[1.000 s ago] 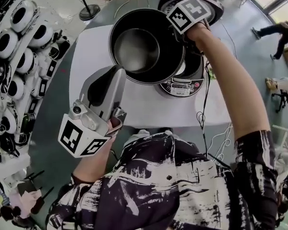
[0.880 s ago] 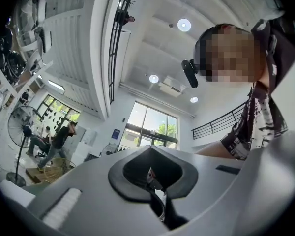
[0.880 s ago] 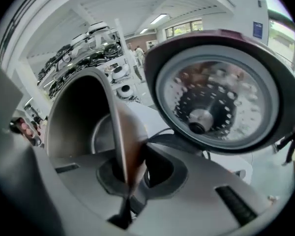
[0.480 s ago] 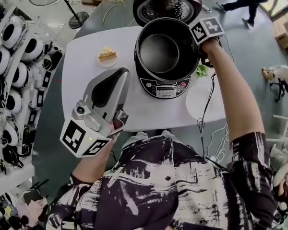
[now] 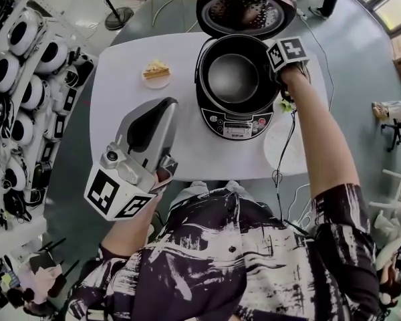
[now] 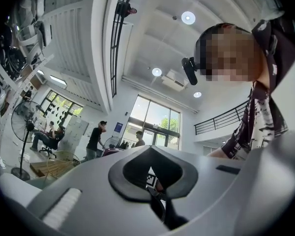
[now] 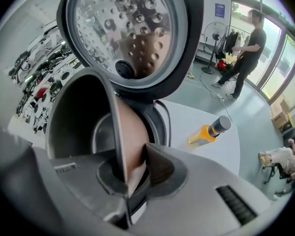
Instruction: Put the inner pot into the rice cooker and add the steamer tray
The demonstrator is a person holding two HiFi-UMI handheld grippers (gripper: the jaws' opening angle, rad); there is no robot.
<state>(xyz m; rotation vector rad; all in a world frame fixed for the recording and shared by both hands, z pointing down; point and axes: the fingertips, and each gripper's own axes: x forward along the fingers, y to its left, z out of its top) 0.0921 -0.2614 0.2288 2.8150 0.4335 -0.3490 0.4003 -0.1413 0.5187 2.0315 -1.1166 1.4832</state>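
The maroon rice cooker (image 5: 235, 116) stands on the white table (image 5: 120, 79) with its lid (image 5: 246, 9) raised. The dark inner pot (image 5: 232, 77) sits low inside the cooker's opening. My right gripper (image 5: 281, 72) is at the pot's right rim. In the right gripper view the right gripper (image 7: 129, 171) is shut on the thin rim of the pot (image 7: 78, 112), under the dotted lid (image 7: 128, 28). My left gripper (image 5: 142, 142) hangs over the table's front edge, away from the cooker. Its jaws (image 6: 150, 146) look shut, with nothing between them. A pale round tray (image 5: 284, 146) lies right of the cooker.
A small plate with a sandwich (image 5: 156, 72) sits left of the cooker. An orange bottle (image 7: 209, 129) lies on the table beyond it. A black cord (image 5: 281, 166) hangs off the right front edge. Shelves of rice cookers (image 5: 20, 65) line the left side. People stand in the background.
My right gripper has brought the inner pot from high up and left of the cooker down into its opening. The left gripper has barely shifted.
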